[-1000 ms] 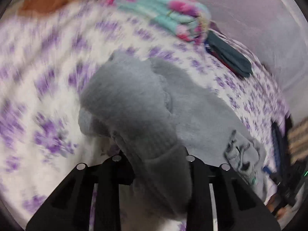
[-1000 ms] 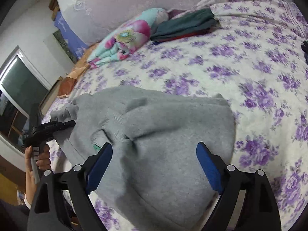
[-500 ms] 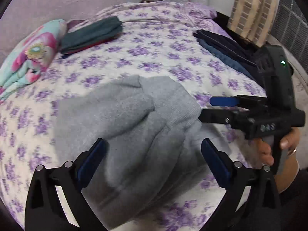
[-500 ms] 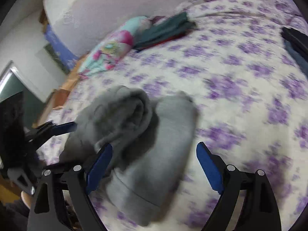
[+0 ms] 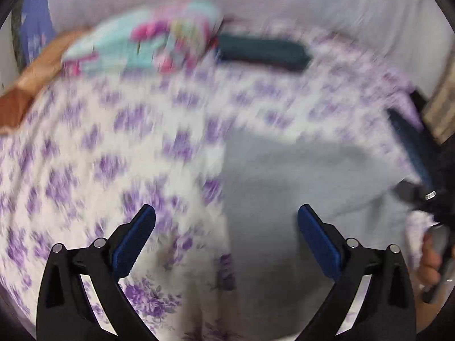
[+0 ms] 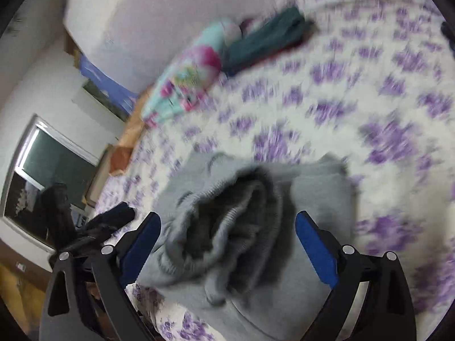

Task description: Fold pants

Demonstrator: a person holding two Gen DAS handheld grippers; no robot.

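The grey pants (image 6: 256, 221) lie folded in a bundle on the purple-flowered bed sheet (image 6: 369, 91), with the ribbed waistband bunched on top. My right gripper (image 6: 227, 227) is open and empty, its blue pads on either side above the bundle. My left gripper (image 5: 226, 227) is open and empty too, above the left edge of the pants (image 5: 298, 187). The left wrist view is blurred. The left gripper also shows at the left of the right wrist view (image 6: 108, 221).
A folded teal and pink floral cloth (image 6: 187, 76) and dark green folded clothes (image 6: 267, 39) lie at the far side of the bed, by the pale headboard (image 6: 170, 8). Dark blue clothes (image 5: 409, 139) lie at the right edge. A window (image 6: 51, 176) is at left.
My left gripper let go of the pants and opened a second ago, then swung left and back. The pants dropped into a folded bundle. Both views now blur from motion.
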